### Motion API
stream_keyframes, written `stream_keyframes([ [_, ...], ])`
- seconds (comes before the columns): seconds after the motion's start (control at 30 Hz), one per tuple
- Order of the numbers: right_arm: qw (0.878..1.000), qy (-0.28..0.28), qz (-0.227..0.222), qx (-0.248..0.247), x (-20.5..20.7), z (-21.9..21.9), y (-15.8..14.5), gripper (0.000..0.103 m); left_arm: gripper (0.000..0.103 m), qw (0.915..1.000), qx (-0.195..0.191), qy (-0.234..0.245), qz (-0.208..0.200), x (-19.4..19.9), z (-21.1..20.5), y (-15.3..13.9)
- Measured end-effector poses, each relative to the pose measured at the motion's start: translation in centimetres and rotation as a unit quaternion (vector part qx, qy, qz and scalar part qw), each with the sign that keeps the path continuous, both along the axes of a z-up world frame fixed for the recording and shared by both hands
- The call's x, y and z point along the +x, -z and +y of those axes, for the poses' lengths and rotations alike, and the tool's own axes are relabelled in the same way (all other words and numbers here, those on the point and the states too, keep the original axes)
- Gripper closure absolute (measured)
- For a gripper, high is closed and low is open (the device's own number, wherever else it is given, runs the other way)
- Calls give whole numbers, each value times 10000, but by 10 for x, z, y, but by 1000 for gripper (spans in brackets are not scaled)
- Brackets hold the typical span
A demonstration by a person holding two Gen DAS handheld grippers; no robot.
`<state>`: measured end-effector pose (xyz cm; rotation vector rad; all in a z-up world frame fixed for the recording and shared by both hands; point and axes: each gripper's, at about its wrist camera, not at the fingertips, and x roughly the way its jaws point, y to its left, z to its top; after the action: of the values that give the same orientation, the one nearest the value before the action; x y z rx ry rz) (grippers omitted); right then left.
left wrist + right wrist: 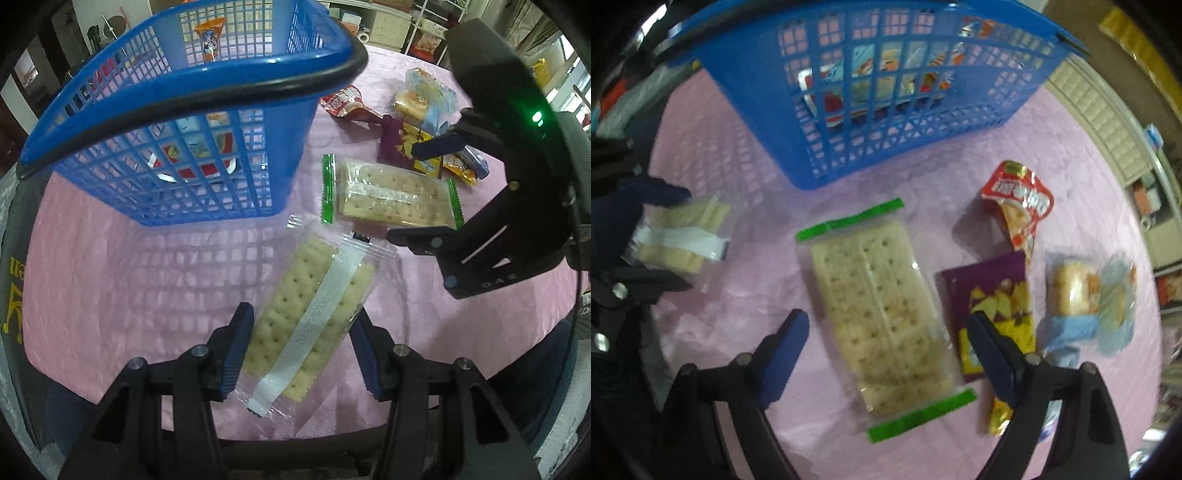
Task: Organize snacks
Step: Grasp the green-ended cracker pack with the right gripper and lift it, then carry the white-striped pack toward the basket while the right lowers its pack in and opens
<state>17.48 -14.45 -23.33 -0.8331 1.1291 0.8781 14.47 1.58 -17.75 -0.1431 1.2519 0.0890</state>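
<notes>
1. Down in the left wrist view, the left gripper (301, 347) clamps a clear cracker pack (306, 317) with a white seam strip; its printing is too faint to read. Its long axis runs from 7 to 1 o'clock.
2. At 2 o'clock lies one green-ended cracker pack (391, 195); the blue basket (221, 192) stands at 11 o'clock and holds a few packets.
3. Over in the right wrist view, the right gripper (890, 354) stands open astride the green-ended cracker pack (882, 317), pads not touching it; long axis 11 to 5 o'clock.
4. At 3 o'clock lie three snacks: a red packet (1019, 203), a purple packet (997, 306) and a wrapped bun (1082, 295); the lettering is blurred.
</notes>
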Motion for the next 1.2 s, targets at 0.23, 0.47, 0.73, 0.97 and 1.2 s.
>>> stream_keyframes([
  [0.23,9998,-82,185,8,4,14,7,24,52,9998,-129,121,6,9,5,8],
  [0.47,9988,345,329,148,-16,17,0,42,52,9998,-196,75,41,-2,7,9],
  [0.73,9925,1140,334,273,-49,-15,-18,42,52,9996,-138,170,-165,-18,1,-5],
  [0.97,9802,1965,78,250,-67,-36,-54,42,52,9983,-59,316,-486,-39,-8,-39],
  [1.2,9729,2274,-206,377,-71,-39,-91,42,52,9945,-5,735,-746,-51,-24,-72],
])
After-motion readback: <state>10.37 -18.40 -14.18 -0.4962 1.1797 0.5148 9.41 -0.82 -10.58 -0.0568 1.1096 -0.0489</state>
